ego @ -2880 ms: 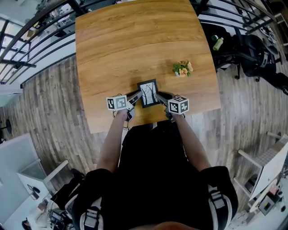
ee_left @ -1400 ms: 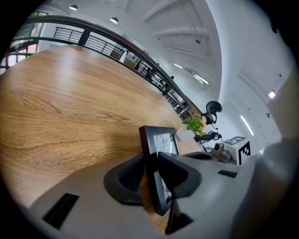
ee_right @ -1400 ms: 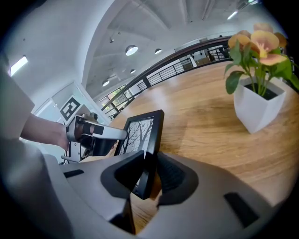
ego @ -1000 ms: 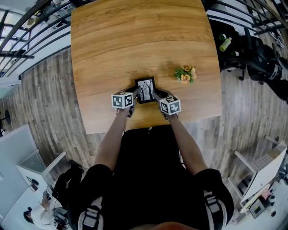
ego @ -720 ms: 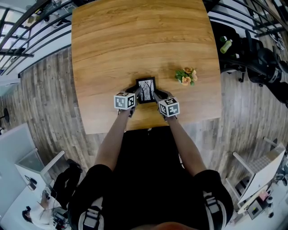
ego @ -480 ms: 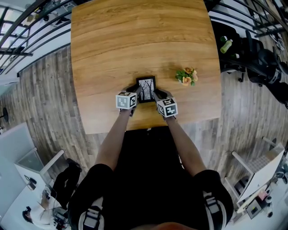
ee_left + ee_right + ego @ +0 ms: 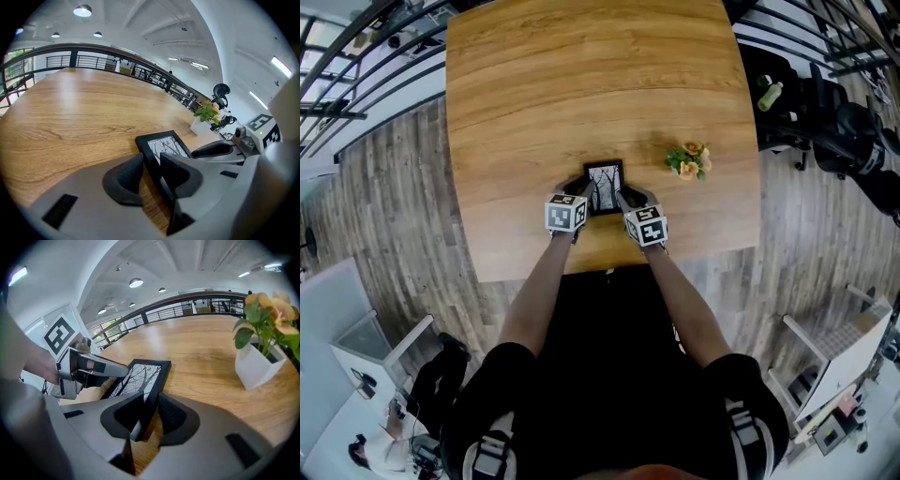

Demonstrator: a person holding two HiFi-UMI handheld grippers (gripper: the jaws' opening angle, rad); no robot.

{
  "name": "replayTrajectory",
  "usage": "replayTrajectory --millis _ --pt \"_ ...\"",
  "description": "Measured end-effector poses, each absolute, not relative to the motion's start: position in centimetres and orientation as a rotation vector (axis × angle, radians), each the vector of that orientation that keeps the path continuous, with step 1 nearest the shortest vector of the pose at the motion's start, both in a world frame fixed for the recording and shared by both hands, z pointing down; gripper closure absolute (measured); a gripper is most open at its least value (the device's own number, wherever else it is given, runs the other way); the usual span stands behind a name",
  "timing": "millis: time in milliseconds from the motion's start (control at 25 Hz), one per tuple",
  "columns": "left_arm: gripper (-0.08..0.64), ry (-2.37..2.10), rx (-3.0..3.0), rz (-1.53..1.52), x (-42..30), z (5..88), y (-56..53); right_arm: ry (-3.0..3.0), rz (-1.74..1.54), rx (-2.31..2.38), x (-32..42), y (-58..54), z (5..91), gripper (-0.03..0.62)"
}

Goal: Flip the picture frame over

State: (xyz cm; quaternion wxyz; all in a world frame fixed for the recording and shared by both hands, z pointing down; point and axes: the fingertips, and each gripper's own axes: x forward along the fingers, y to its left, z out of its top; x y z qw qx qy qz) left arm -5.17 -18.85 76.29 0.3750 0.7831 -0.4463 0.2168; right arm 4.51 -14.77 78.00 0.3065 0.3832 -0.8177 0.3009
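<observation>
Gripping from both sides, our left gripper [image 7: 151,171] and right gripper [image 7: 151,416] were clamped on opposite rails of the small black picture frame [image 7: 605,186]. It faced print up near the middle of the light wooden table's [image 7: 581,84] near edge. We judged the flip barely begun; next, both wrists needed one matched roll. A white-potted flowering plant [image 7: 690,159] stood towards the right edge, with grey plank floor [image 7: 394,216] around.

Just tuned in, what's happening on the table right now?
A person has a gripper on each side of the small black picture frame near the front edge of the table. The left gripper and right gripper each seem clamped on a side edge. The frame is picture side up, not yet flipped.
</observation>
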Motion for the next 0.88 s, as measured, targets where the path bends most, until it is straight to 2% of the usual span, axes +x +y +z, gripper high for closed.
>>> replayTrajectory --millis 160,320,600,720,880 --pt "0.433 -1.138 2.028 0.571 -5.3 76.0 -18.9 -2.163 0.780 1.013 4.4 -14.8 77.9 0.482" --pt "0.433 -1.159 2.026 0.555 -5.6 75.8 -18.9 -2.173 0.772 1.017 4.6 -15.2 77.6 0.451" --pt "0.433 -1.226 2.051 0.494 -6.4 74.0 -18.5 -2.227 0.768 1.011 5.1 -15.3 76.7 0.453" --pt "0.433 -1.241 2.072 0.483 -6.7 73.2 -18.1 -2.243 0.772 1.024 5.7 -15.4 76.2 0.465" --pt "0.434 -1.240 2.095 0.466 -7.1 72.7 -17.3 -2.273 0.745 1.011 6.0 -15.2 75.5 0.538"
